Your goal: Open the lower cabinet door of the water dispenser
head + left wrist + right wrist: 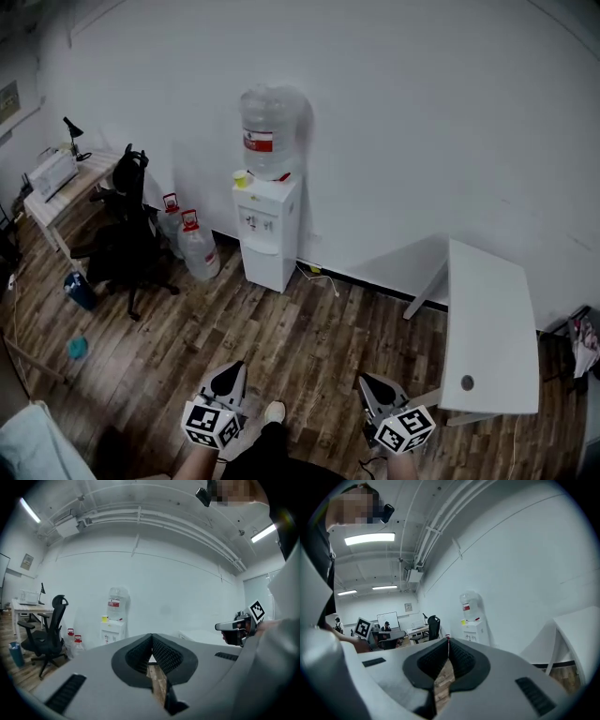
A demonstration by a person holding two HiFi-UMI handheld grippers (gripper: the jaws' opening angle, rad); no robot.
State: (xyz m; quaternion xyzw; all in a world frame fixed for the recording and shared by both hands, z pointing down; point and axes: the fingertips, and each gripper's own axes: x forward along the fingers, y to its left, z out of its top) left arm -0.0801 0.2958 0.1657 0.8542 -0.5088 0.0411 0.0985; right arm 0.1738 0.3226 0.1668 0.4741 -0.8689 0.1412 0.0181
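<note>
water dispenser shows its lower door only in head view; left gripper and right gripper pressed together, empty.

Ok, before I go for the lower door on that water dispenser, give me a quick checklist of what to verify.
1. Lower cabinet door of the water dispenser shut: ok, it looks closed.
2. Grip spot on that door found: cannot tell, too small from here.
3. Left tongs and right tongs empty: ok, both shut on nothing.
4. Dispenser within reach: not ok, both tongs are well short of it.
5. Floor ahead free: ok, bare boards up to the dispenser.
6. Spare jugs out of the door's swing: cannot tell; they stand to its left in the head view.
</note>
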